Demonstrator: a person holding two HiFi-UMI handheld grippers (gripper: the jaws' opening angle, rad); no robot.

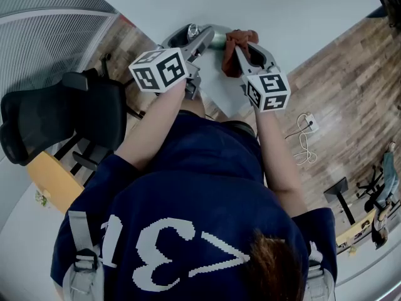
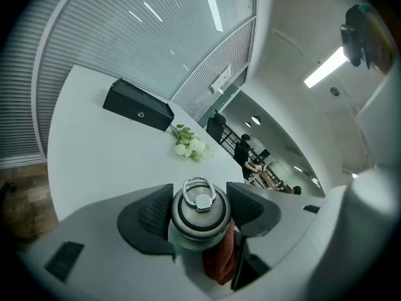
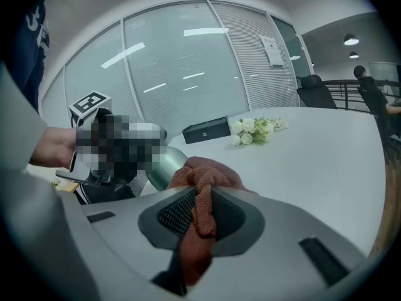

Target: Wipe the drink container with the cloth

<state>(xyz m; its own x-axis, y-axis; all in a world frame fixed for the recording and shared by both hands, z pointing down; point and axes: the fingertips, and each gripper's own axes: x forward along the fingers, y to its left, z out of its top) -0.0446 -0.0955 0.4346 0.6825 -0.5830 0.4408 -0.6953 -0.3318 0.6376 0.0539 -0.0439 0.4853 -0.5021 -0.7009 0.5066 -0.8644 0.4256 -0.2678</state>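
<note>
Left claw (image 2: 202,204) clamps drink container (image 2: 198,223), right claw (image 3: 202,211) pinches cloth (image 3: 205,173), flowers (image 2: 190,145), black box (image 2: 138,110) beyond

The left claw (image 1: 202,41) was closed on the bottle (image 2: 199,221); the right claw (image 1: 242,50) gripped the cloth (image 3: 207,174). The left arm (image 1: 160,121) and right arm (image 1: 280,158) extended forward, converging.

cloth (image 1: 237,41) right of drink container (image 2: 199,215), flowers (image 2: 190,145) beyond

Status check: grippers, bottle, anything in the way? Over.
Left gripper shut on bottle. Right gripper shut on cloth, cloth against bottle's side. Flowers and black box well back, not obstructing.
</note>
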